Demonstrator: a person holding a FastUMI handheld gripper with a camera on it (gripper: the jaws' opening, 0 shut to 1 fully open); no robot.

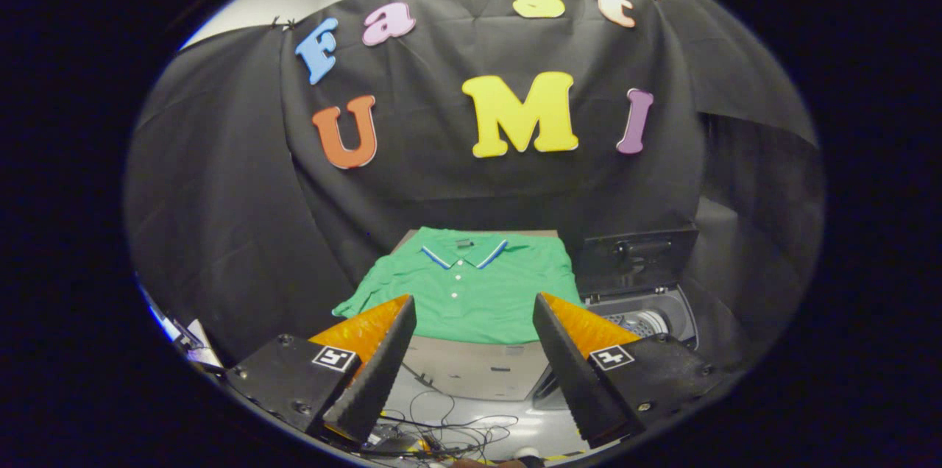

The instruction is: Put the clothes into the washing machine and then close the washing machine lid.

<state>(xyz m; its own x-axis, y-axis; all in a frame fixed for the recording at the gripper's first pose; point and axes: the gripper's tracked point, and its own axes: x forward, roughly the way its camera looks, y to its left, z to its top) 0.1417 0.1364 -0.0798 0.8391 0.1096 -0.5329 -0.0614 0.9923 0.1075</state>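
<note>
Gripper view puts us above and in front of a low counter (471,372), looking forward along our gripper (475,372) toward the black cloth wall (221,232). Our jaws stand wide apart with nothing between them but open air; neither finger touches anything.

Ahead of us, a green polo shirt (471,284) lies spread flat on the counter, front side up. Its collar, trimmed in blue and white, points to the far edge of the counter, and a short row of white buttons runs down from it. The shirt's hem hangs at the near edge. One sleeve spills over the counter's left edge; the other reaches the right edge, next to the machine. The shirt lies beyond our fingertips and is well apart from them, and its lower middle shows in the gap between the jaws.

To the right of the counter, just beside it, stands the washing machine (681,313). Its dark lid (636,258) is raised and leans back toward the wall. Below the lid we see part of the drum (640,322), partly hidden behind our right finger.

Below the counter's near edge, between and under our fingers, a tangle of thin cables (449,427) lies on the pale floor (515,433).
</note>
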